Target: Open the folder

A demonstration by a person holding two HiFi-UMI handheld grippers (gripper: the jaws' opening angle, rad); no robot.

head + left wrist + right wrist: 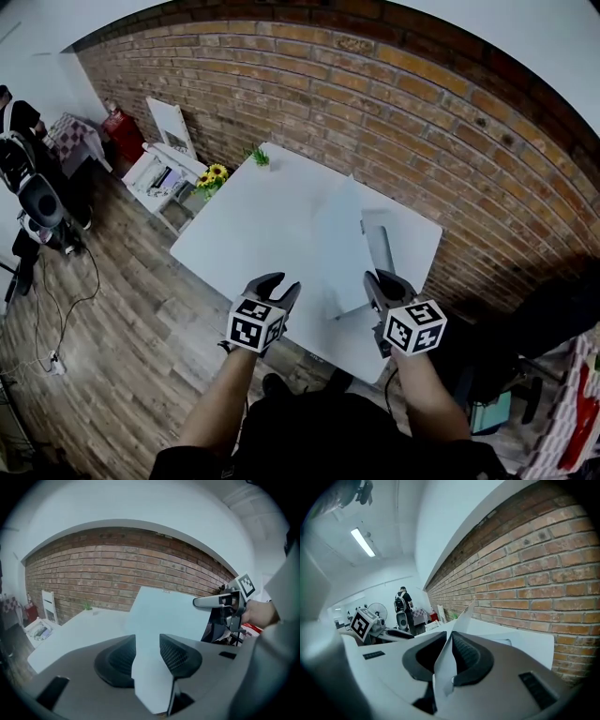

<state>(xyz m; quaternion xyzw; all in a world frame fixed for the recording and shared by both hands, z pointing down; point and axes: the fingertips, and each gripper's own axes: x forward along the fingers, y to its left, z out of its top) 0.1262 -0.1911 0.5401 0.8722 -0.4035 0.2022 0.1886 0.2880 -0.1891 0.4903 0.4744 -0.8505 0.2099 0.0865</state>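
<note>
Head view: one pale grey flat folder [339, 246] lies on one white rectangular table [246, 230], its cover raised; I can't tell its contents. Left gripper view: my left gripper [147, 638] has its jaws spread, gripping nothing. Right gripper view: my right gripper [449, 635] pinches the cover's edge between closed jaws.

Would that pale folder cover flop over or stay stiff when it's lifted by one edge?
Probably fairly stiff: the folder cover stands flat above the table though the right gripper pinches only one edge. Likely light, since it looks sheet-thin edge-on. Its smooth face might slip in a loose grip.
</note>
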